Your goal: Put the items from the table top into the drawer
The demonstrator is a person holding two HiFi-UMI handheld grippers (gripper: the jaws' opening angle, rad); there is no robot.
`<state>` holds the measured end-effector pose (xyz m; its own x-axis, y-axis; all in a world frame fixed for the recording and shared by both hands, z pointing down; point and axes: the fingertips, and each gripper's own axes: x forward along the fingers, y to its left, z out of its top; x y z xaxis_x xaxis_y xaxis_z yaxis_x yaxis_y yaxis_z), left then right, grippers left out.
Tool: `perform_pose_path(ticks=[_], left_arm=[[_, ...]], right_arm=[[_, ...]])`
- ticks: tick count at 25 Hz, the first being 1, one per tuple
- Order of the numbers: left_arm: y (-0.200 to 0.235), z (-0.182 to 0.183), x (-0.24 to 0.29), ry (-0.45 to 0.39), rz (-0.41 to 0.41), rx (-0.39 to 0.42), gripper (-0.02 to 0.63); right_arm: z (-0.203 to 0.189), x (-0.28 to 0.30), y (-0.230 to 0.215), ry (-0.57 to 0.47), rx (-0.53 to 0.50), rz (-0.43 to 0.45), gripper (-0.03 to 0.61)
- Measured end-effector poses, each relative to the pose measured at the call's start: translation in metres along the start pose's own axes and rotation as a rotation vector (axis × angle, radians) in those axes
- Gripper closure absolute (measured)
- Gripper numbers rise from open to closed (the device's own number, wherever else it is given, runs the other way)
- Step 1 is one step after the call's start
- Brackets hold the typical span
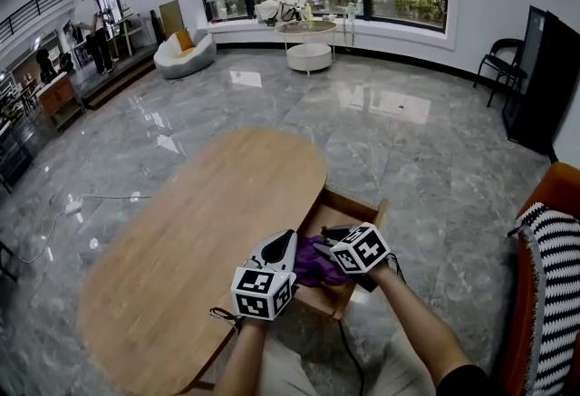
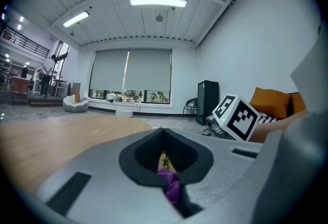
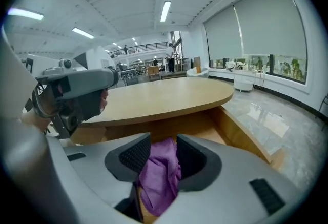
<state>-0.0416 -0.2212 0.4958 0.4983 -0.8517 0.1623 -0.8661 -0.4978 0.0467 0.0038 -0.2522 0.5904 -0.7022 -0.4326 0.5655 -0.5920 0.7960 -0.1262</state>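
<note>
A purple cloth [image 1: 313,260] hangs over the open wooden drawer [image 1: 352,205] at the near side of the oval wooden table [image 1: 195,231]. My left gripper [image 1: 287,242] is shut on one part of the cloth; in the left gripper view a purple fold [image 2: 172,187] is pinched between the closed jaws [image 2: 165,160]. My right gripper [image 1: 326,243] faces it from the right. In the right gripper view the cloth [image 3: 159,177] fills the gap between the pads [image 3: 163,152] and touches both. The drawer's inner wall [image 3: 241,130] lies beneath.
An orange sofa with a striped cushion [image 1: 555,276] stands close on the right. A white cable [image 1: 77,204] lies on the grey floor to the left. Far off stand a round white table [image 1: 308,45] and a black chair [image 1: 503,63].
</note>
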Motion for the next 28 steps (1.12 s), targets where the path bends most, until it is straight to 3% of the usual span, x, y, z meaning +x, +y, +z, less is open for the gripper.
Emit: perform_pose_path(ticks=[3,9,14,28], left_arm=[[-0.001,0.004,-0.005,-0.003,0.007,0.002,0.609],[-0.002,0.004,-0.015,-0.006,0.018,0.007,0.609],[-0.004,0.006,-0.018,-0.011,0.028,0.014,0.609],[-0.021,0.007,-0.011,-0.003,0.022,0.010,0.609]], right_arm=[[0.007,-0.009,-0.001,-0.019,-0.004,-0.023,0.469],[0.017,-0.024,0.008,-0.099,0.021,-0.031,0.537],[0.027,-0.039,0.008,-0.176,0.040,-0.048,0.554],[0.047,-0.073,0.017,-0.309,-0.066,-0.085,0.558]])
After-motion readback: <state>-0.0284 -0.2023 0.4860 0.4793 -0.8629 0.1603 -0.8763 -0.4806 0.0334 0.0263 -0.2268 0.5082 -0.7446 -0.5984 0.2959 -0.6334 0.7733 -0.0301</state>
